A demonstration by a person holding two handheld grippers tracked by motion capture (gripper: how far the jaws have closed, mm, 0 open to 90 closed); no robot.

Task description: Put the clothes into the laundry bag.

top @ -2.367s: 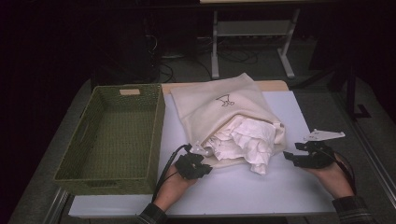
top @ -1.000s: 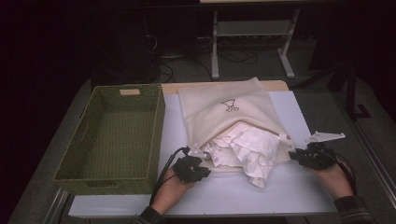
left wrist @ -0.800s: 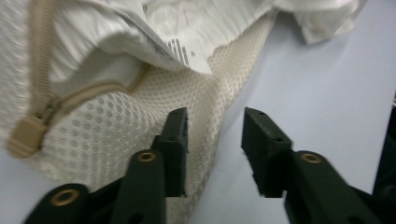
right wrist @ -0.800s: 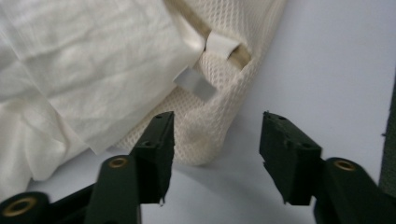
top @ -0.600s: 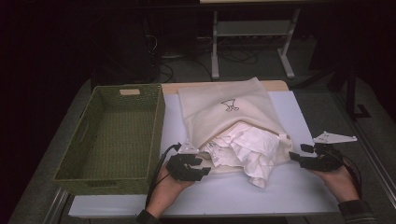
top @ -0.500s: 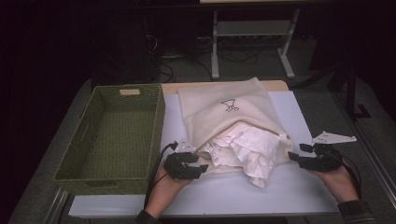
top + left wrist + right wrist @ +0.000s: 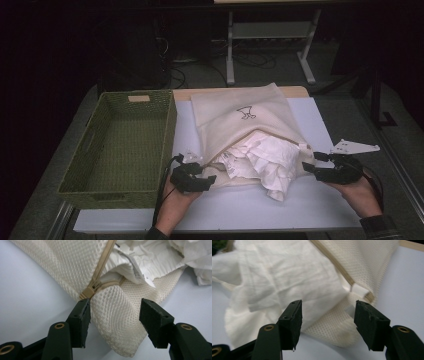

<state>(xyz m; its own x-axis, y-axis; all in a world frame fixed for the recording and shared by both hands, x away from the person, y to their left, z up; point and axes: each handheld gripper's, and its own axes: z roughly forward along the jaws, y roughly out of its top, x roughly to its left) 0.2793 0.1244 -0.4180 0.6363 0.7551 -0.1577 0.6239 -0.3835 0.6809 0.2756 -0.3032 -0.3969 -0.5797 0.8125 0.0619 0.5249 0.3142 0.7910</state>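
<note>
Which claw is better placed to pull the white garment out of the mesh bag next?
Right, probably. The right claw stands open facing the crumpled white garment spilling from the cream mesh laundry bag; the left claw straddles the bag's zipper corner.

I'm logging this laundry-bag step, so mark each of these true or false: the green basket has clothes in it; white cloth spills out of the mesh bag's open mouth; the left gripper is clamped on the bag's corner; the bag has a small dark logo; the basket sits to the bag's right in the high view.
1. The green basket has clothes in it. False: nothing lies in it.
2. White cloth spills from the mesh bag mouth. True.
3. The left gripper is clamped on the bag's corner. False: its jaws have just been opening; the corner lies between them, right pad clear.
4. The bag bears a small dark logo. True.
5. The basket sits to the bag's right. False: left.
</note>
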